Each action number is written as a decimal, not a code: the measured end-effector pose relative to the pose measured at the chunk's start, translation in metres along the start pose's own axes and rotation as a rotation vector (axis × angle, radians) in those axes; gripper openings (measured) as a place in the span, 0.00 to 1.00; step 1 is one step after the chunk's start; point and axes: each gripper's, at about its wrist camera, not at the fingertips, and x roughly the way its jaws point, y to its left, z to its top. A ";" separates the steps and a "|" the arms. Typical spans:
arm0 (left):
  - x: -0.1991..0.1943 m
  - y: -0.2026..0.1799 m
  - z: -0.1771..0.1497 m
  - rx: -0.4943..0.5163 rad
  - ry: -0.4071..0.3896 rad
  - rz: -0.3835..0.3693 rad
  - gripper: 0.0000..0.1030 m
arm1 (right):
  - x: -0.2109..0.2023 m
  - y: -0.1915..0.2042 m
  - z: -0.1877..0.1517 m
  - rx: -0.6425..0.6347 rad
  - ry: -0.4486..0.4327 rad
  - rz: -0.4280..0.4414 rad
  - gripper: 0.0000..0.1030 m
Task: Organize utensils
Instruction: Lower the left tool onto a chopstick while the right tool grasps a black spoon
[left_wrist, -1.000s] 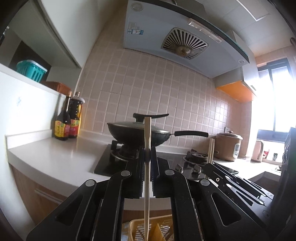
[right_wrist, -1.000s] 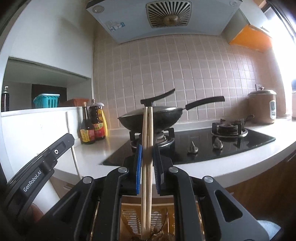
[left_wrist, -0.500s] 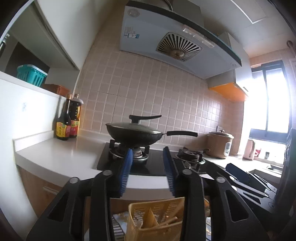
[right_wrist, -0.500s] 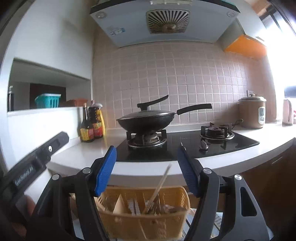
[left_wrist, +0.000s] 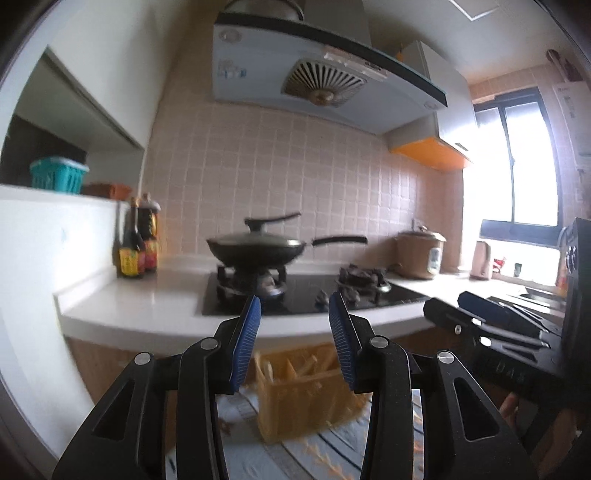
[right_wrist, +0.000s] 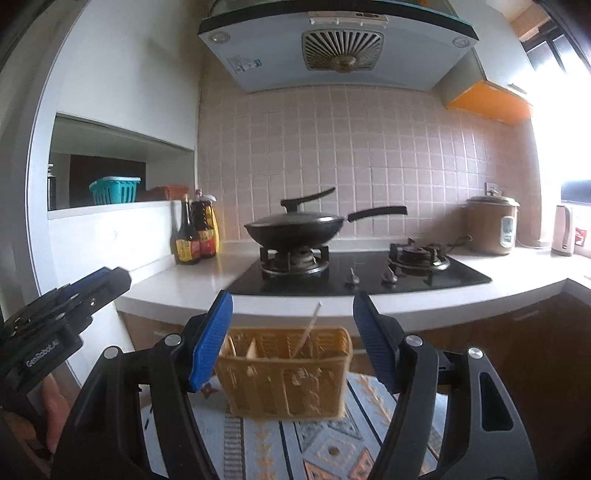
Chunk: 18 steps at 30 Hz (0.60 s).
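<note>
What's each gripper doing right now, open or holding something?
Left gripper: open, holding nothing.
Right gripper: open, holding nothing, above the yellow basket.

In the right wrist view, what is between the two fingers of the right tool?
The yellow utensil basket, with one chopstick leaning out of it. The right tool is open and holds nothing.

A: what's on the stove?
B: lidded black wok (right_wrist: 295, 230) on the left burner, two sauce bottles (right_wrist: 195, 234) beside it, rice cooker (right_wrist: 493, 225) off right, teal basket (right_wrist: 115, 190) on the shelf.
</note>
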 end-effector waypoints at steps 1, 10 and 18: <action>-0.001 0.001 -0.001 -0.010 0.017 -0.015 0.36 | -0.003 -0.003 0.000 0.008 0.016 0.003 0.62; -0.012 0.004 -0.031 -0.046 0.192 -0.047 0.36 | 0.007 -0.041 -0.038 0.080 0.290 -0.021 0.62; 0.013 0.005 -0.069 -0.133 0.464 -0.056 0.30 | 0.017 -0.058 -0.082 0.012 0.629 -0.094 0.62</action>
